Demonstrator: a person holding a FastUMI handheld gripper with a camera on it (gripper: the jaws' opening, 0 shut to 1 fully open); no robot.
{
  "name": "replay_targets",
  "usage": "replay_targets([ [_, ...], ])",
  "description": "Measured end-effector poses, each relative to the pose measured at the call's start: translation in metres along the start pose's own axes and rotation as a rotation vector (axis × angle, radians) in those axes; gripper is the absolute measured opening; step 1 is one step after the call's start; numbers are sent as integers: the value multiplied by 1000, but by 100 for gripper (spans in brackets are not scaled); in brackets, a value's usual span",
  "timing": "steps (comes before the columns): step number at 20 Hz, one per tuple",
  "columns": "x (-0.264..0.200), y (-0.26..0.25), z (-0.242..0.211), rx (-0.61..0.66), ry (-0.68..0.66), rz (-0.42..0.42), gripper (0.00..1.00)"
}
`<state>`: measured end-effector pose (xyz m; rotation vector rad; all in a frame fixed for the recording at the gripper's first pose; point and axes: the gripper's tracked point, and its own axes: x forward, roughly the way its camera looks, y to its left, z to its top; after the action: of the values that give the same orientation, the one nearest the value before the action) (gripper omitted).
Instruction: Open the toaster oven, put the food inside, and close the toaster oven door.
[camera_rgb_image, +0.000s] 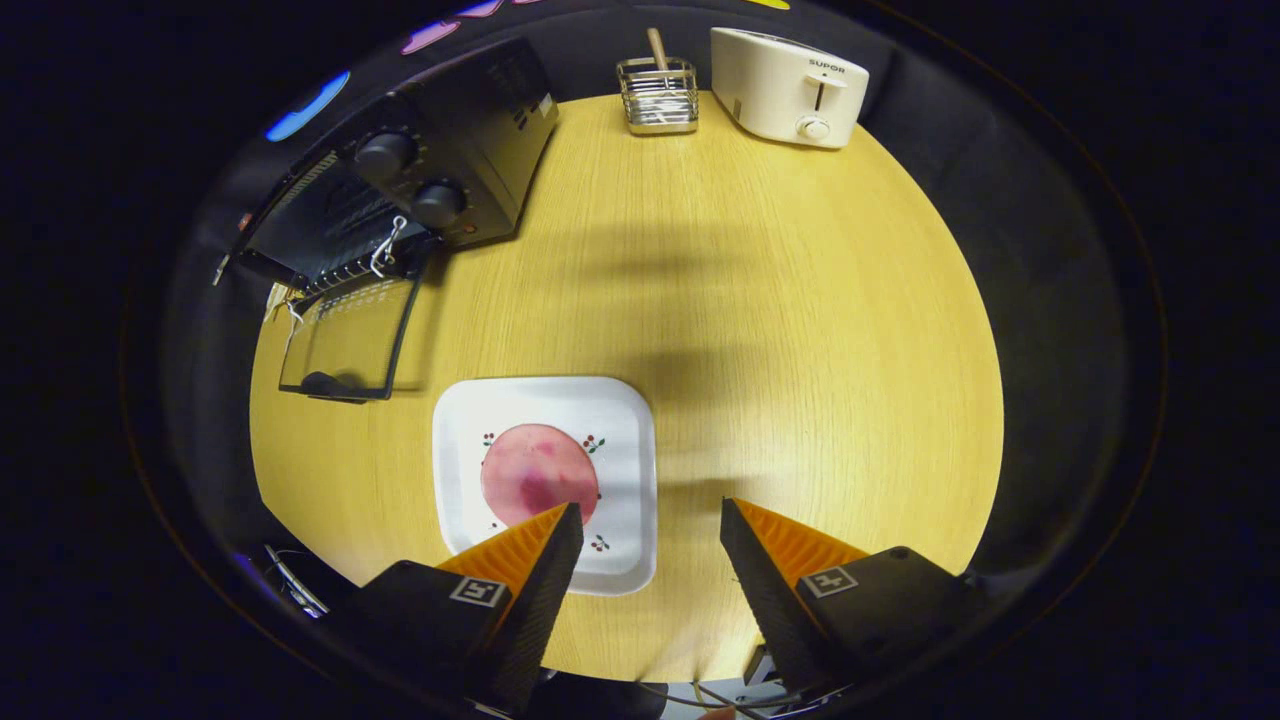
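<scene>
The black toaster oven (440, 165) stands at the far left of the round wooden table, with its glass door (345, 340) folded down flat toward me. A round pink slice of food (538, 472) lies on a white square plate (625, 420) just ahead of my left finger. My gripper (650, 510) hangs above the table's near side, open, with nothing between its orange fingers (790, 545). The left fingertip overlaps the near edge of the pink slice in this view; whether it touches is unclear.
A cream pop-up toaster (790, 85) stands at the far edge of the table (800, 320). A small wire rack (657, 95) with a wooden stick in it sits next to it. Black cloth walls ring the table.
</scene>
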<state>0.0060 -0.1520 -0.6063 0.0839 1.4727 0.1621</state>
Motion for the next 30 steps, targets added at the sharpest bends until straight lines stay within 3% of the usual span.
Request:
replay_targets([
  [2, 11, 2, 2, -6, 12, 15, 78],
  [4, 20, 4, 3, -9, 33, 22, 58],
  [5, 26, 2, 1, -13, 42, 12, 38],
  [6, 28, 1, -1, -9, 65, 12, 27],
  [9, 27, 2, -3, 25, 96, 62, 10],
  [12, 26, 3, -6, 89, 90, 148, 5],
  [17, 7, 16, -13, 328, 63, 336, 5],
  [24, -25, 23, -39, 526, -13, 440, 5],
  [30, -69, 70, -49, 739, -102, 520, 5],
])
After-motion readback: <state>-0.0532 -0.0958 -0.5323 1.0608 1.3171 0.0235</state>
